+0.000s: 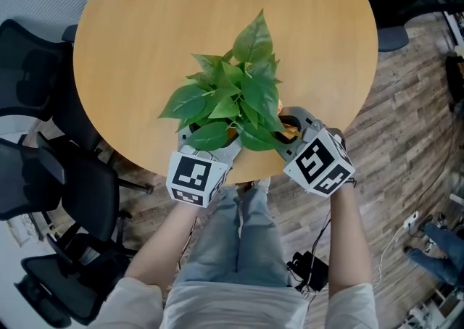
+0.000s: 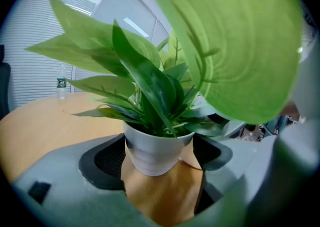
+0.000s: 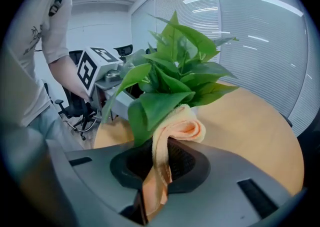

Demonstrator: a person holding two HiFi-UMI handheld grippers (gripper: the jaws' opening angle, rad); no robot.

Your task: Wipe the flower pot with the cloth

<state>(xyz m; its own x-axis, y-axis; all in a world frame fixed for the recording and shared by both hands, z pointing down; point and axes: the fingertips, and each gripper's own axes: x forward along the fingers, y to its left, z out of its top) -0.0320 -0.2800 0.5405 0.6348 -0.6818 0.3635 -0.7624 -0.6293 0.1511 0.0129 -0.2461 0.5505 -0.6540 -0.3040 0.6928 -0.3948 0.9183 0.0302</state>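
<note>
The pot (image 2: 156,153) stood at the table's (image 1: 145,45) near edge, lower centre of the head view, between the parted jaws of my left gripper (image 2: 159,163). My right gripper (image 3: 155,181), clamped on the cloth (image 3: 175,131), sat just right of the pot, so I judged the wipe lay leftward.

Grey left gripper (image 2: 160,163) and right gripper (image 3: 155,171) — a black-and-white marker cube (image 1: 197,175) behind each one's jaws; pale short sleeves (image 1: 138,298), blue jeans (image 1: 243,240).
</note>
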